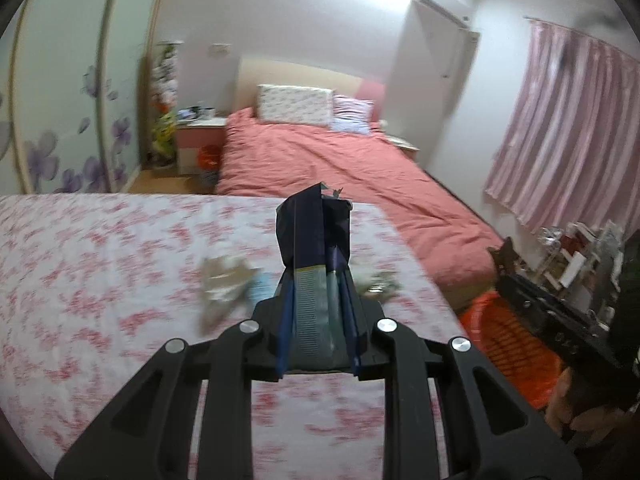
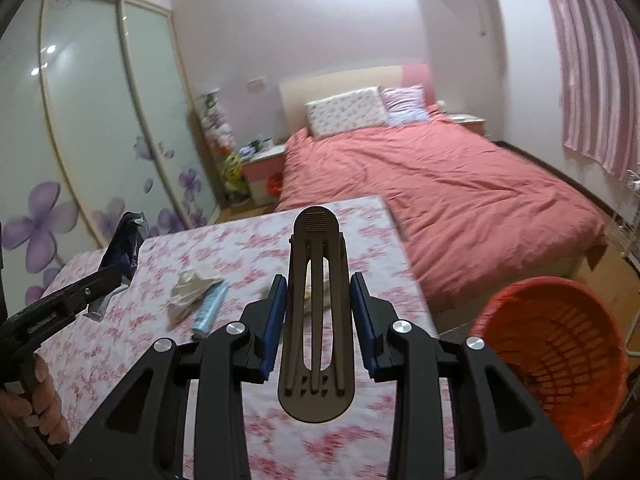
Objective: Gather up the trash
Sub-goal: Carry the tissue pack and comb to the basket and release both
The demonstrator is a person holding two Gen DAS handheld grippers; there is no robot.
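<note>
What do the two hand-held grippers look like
Both the left hand-held gripper and the right hand-held gripper are matte black plastic linkages with round silver pivot pins and blue finger pads. No cables, markings or sleeves are visible.

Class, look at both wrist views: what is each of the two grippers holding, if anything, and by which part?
The left gripper grips a dark blue wrapper by its lower end. The right gripper appears to hold nothing.
</note>
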